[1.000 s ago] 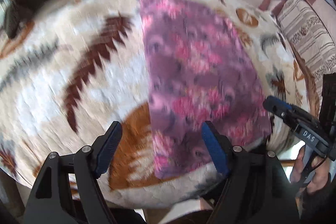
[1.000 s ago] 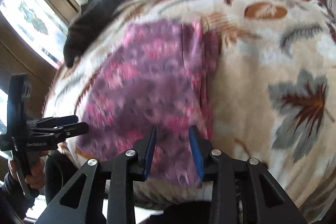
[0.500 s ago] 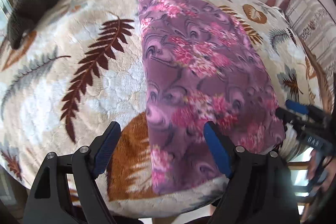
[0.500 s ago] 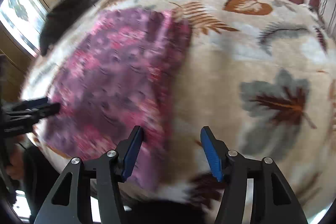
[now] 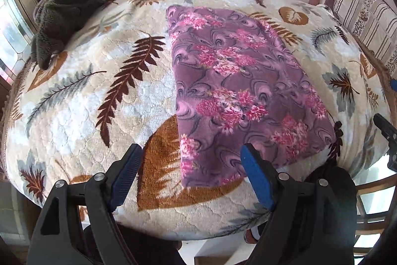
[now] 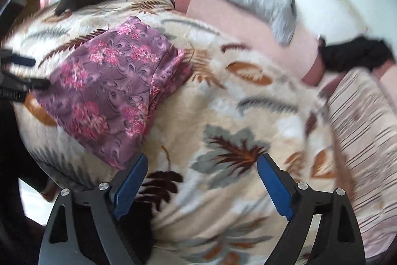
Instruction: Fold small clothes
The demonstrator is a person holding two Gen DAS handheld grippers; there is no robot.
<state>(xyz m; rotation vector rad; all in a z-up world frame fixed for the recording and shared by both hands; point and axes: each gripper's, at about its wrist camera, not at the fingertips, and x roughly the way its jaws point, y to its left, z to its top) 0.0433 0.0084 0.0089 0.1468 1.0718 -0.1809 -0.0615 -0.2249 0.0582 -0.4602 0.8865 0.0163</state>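
A bed under a leaf-print blanket (image 5: 74, 116) carries everything. On it the purple floral garment (image 5: 243, 91) lies flat, a folded oblong whose long axis runs away from the left claw (image 5: 191, 178), its near edge just ahead of and partly between those spread, empty jaws. The right claw (image 6: 202, 180) has just been opening; nothing sits between its jaws, and the garment lies off to its left. The left claw looks nearer for the coming fold.
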